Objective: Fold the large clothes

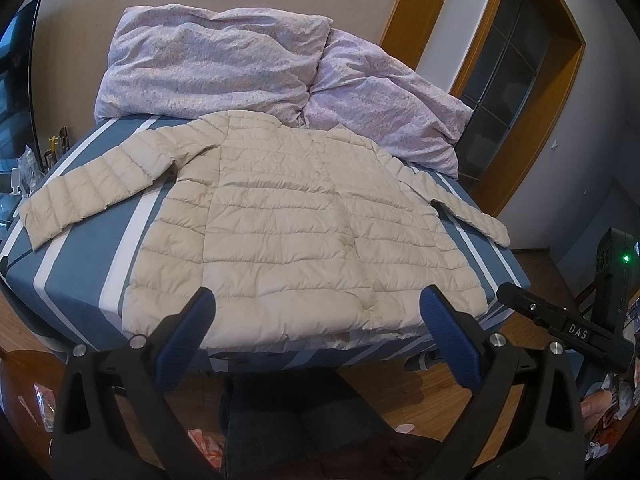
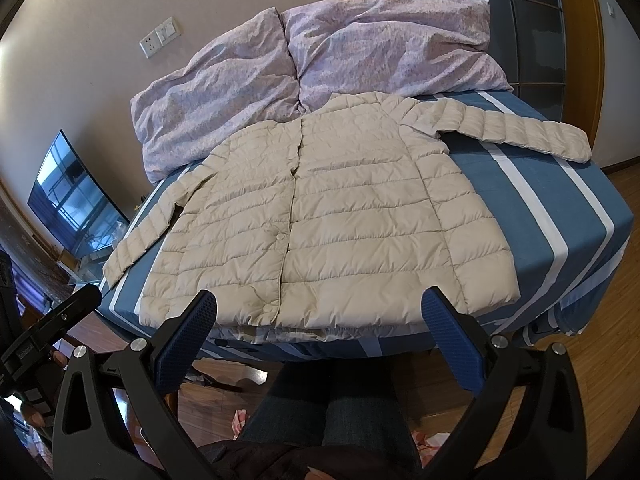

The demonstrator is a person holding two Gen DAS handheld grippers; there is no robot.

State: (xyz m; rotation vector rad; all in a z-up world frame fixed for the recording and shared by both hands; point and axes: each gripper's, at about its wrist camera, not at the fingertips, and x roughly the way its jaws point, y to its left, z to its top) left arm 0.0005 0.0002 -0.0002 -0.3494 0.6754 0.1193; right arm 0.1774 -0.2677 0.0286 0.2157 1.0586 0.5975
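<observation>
A cream quilted puffer jacket [image 1: 296,232] lies flat, front up, on a blue and white striped bed [image 1: 80,264], both sleeves spread outward. It also shows in the right wrist view [image 2: 332,216]. My left gripper [image 1: 318,300] is open and empty, hovering just short of the jacket's hem. My right gripper [image 2: 320,302] is open and empty, likewise at the hem near the bed's front edge. The right gripper's body [image 1: 568,328] shows at the right of the left wrist view, and the left gripper's body [image 2: 44,340] at the left of the right wrist view.
A rumpled lilac duvet [image 1: 224,60] is piled at the bed's far end against the wall. A TV [image 2: 72,200] stands to the left. A wooden door frame [image 1: 560,92] is at the right. The person's legs [image 2: 332,412] and wooden floor are below.
</observation>
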